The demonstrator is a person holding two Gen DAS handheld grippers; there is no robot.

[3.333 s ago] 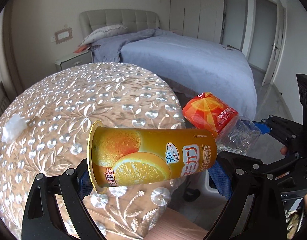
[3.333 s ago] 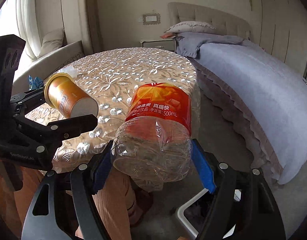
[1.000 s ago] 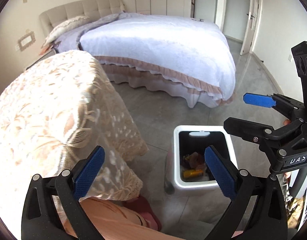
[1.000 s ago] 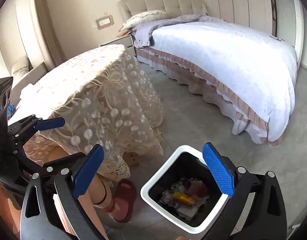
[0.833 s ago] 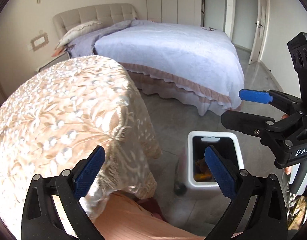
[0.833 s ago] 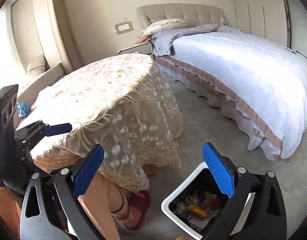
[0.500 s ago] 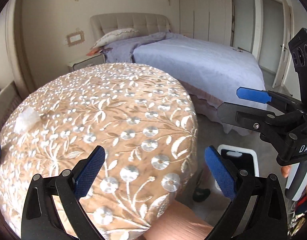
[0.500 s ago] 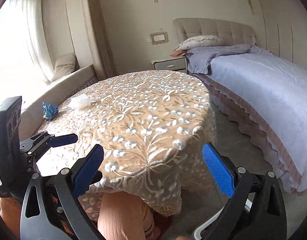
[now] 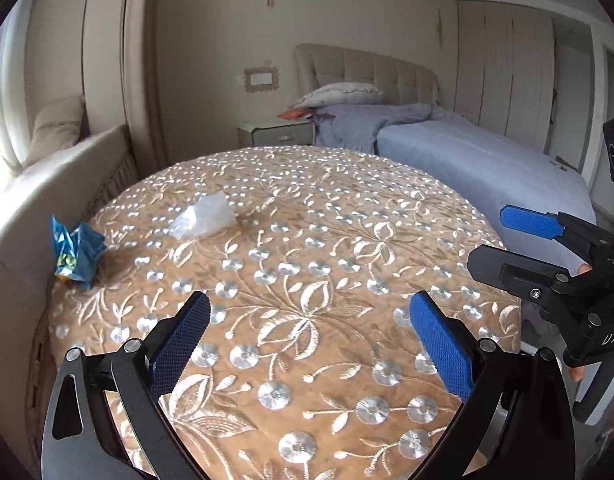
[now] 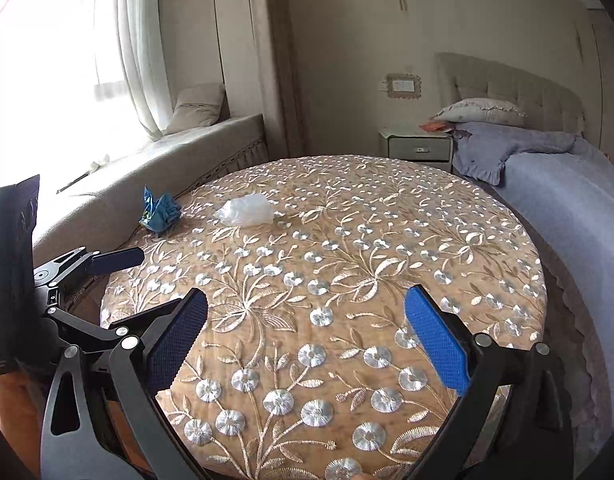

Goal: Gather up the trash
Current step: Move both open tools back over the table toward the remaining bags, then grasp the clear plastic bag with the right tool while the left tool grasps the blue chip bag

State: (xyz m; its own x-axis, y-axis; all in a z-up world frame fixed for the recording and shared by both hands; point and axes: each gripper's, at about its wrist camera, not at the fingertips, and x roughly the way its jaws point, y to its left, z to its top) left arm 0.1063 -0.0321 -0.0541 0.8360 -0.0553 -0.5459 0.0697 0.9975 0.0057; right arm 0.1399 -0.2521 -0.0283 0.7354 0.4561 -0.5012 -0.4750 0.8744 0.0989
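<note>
The left gripper (image 9: 309,334) and the right gripper (image 10: 305,332) are both hanging over the near edge of the round table with the gold flowery cloth (image 10: 387,240). Each one has its blue pads spread wide apart, and nothing is sitting between them. They are probably open like this so they are ready to grab the next bits of trash.

Two pieces of trash are lying on the far left part of the table. One is a crumpled blue wrapper (image 9: 77,252), right by the left edge, next to the long beige window seat (image 10: 211,140). The other is a scrunched-up clear plastic bag (image 9: 205,218), a little to the right of the wrapper and well apart from both grippers.

The left gripper is sitting nearer the wrapper's side, so it looks best placed for that piece. The right gripper could take the plastic bag. No bin is showing in either view.
</note>
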